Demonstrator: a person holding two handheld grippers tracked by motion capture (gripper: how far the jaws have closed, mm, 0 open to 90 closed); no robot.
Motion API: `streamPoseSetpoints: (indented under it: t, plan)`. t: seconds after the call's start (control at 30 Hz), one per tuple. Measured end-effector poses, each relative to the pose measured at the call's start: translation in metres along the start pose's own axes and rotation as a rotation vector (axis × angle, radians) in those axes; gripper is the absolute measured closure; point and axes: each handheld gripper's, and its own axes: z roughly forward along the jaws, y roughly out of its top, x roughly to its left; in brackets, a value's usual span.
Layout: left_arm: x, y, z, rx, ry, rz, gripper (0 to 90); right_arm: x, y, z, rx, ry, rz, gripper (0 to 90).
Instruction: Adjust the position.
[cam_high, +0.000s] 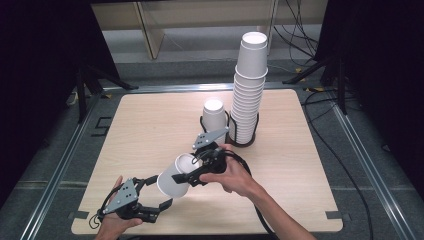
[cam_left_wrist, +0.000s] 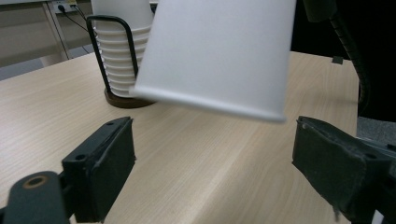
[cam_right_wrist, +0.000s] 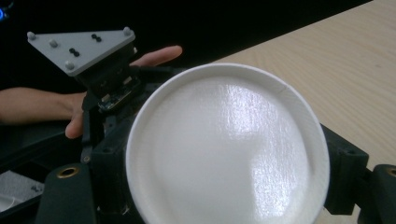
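The table (cam_high: 150, 120) has a pale wood-grain top with rounded corners and stands inside a grey metal frame on a grey floor. Toward its far middle sits a black wire holder (cam_high: 254, 131) on a dark round base, and a tall stack of white paper cups (cam_high: 248, 95) rises from it, leaning slightly and reaching well above the wire loops. Just beside the holder, on its left in the high view, a single white cup (cam_high: 213, 114) stands upside down. The rest of the wooden top is bare.
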Motion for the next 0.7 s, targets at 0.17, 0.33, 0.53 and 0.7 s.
streamPoseSetpoints:
  t: [0.17,0.33,0.53,0.7]
  plan:
    - [0.001,0.001,0.000,-0.012,0.006,0.004,14.7,-0.007,-0.003,-0.009,-0.056,-0.016,-0.009,23.9]
    - [0.000,0.001,0.001,-0.032,0.015,-0.003,14.7,-0.008,-0.008,-0.008,-0.072,0.014,0.033,23.9]
    - [0.000,0.002,-0.001,-0.034,0.016,-0.002,10.7,-0.005,-0.008,-0.003,-0.085,0.053,0.050,24.0]
    - [-0.001,0.004,0.001,-0.057,0.007,-0.004,7.0,-0.004,-0.009,0.002,-0.094,0.096,0.049,24.0]
